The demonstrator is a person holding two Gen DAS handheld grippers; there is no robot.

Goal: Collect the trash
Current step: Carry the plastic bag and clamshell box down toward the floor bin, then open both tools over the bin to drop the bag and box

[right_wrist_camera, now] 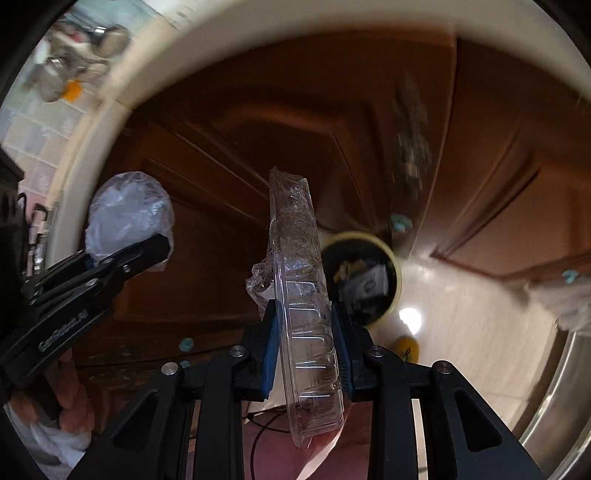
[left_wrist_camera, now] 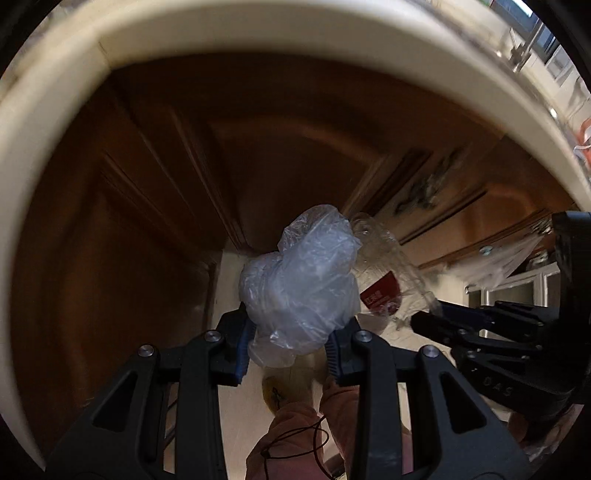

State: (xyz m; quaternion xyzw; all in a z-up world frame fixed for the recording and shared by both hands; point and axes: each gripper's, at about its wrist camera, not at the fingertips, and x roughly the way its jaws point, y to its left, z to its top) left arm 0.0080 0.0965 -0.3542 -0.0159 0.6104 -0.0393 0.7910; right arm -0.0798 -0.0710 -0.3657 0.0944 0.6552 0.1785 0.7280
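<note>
My left gripper (left_wrist_camera: 290, 341) is shut on a crumpled clear plastic bag (left_wrist_camera: 303, 273), held in the air in front of brown wooden cabinet doors. My right gripper (right_wrist_camera: 304, 349) is shut on a clear plastic clamshell container (right_wrist_camera: 301, 295), held on edge. The container with its red label (left_wrist_camera: 382, 291) and the right gripper (left_wrist_camera: 443, 321) show in the left wrist view, just right of the bag. The bag (right_wrist_camera: 127, 218) and the left gripper (right_wrist_camera: 122, 258) show at the left of the right wrist view. A round trash bin (right_wrist_camera: 364, 277) with a pale rim holds scraps and stands on the floor below, beyond the container.
Wooden cabinet doors (left_wrist_camera: 177, 177) fill the background under a cream countertop edge (left_wrist_camera: 258, 33). The floor (right_wrist_camera: 461, 314) is pale tile. A yellow object (right_wrist_camera: 406, 349) lies on the floor near the bin. A metal surface (right_wrist_camera: 554, 398) curves at the right.
</note>
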